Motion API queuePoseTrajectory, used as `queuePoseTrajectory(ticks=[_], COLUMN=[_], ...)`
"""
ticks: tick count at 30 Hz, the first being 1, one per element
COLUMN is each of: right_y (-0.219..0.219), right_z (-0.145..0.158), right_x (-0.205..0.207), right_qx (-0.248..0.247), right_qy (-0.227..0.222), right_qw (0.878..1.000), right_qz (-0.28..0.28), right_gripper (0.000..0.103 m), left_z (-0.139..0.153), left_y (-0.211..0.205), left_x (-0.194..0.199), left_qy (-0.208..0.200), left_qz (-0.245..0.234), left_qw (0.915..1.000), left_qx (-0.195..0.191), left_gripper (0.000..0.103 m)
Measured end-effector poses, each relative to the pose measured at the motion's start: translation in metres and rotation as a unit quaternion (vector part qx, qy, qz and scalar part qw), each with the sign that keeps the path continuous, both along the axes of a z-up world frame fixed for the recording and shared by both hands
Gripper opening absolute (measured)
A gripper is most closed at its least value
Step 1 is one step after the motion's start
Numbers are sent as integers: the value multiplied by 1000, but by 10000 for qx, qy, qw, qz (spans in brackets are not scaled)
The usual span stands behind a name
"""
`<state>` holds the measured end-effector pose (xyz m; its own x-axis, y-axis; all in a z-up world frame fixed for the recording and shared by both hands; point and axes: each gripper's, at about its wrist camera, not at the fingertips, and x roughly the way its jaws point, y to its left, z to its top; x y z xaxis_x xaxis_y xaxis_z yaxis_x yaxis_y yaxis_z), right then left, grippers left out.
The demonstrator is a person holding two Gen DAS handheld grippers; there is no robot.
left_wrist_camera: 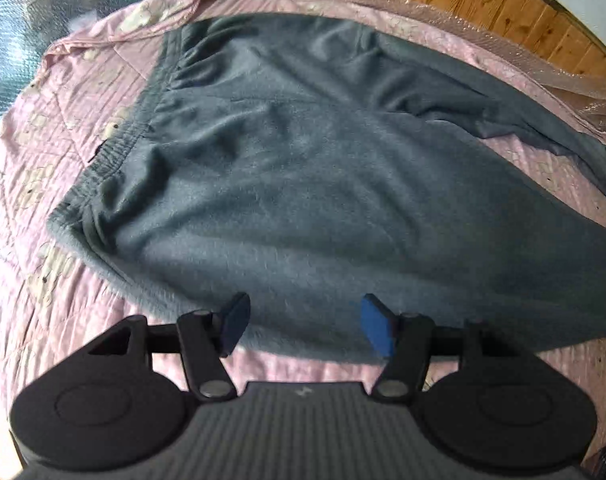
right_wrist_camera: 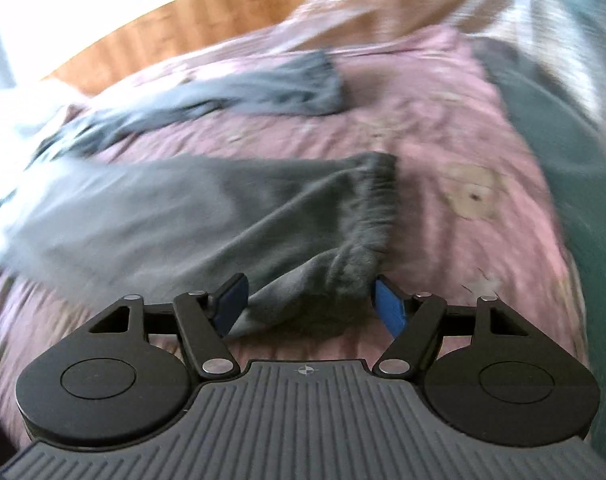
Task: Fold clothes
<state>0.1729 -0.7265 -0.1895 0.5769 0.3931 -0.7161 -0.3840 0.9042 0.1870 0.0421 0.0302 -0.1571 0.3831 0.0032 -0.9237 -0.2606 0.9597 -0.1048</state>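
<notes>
1. Grey fleece trousers (left_wrist_camera: pixel 303 168) lie spread over the pink quilt (left_wrist_camera: pixel 43 184), filling mid-frame; soft, floppy, light; best pinched at waistband or cuff.
2. Left hand-held gripper (left_wrist_camera: pixel 303 326) gapes wide, holding nothing, at the near hem.
3. Right hand-held gripper (right_wrist_camera: pixel 309 304) likewise agape, straddling the cuff (right_wrist_camera: pixel 367 216); only the left view shows the waistband (left_wrist_camera: pixel 115 152).

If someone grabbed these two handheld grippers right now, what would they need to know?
Left gripper: open, holding nothing, at the near edge of the grey fleece trousers, toward the waistband end.
Right gripper: open, with the near leg cuff between its fingers, not pinched.
The trousers lie spread on the pink quilt, legs apart.
Done: no fold visible.
Left: grip, bring the legs together, fold.
</notes>
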Motion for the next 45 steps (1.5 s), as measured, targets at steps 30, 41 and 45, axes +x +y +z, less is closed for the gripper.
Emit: queuePoseTrajectory(ticks=[30,41,45], right_y=[26,-87,-86], right_z=[2,9,56], right_x=[45,80,89], right_qx=[-1261,558,607], right_qy=[464,1587,296], right_qw=[9153,9512,9808], right_qz=[3798,2586,1829], right_gripper=[1,30,36], left_z=[-72,-49,-16], left_y=[-475,-469,-418], left_x=[208,245,208], left_qy=[-957,-749,-1008], left_qz=[-3562,-2354,-1779], left_qw=[9288,9689,9785], left_qx=[369,156,-267], left_gripper=[62,56,68])
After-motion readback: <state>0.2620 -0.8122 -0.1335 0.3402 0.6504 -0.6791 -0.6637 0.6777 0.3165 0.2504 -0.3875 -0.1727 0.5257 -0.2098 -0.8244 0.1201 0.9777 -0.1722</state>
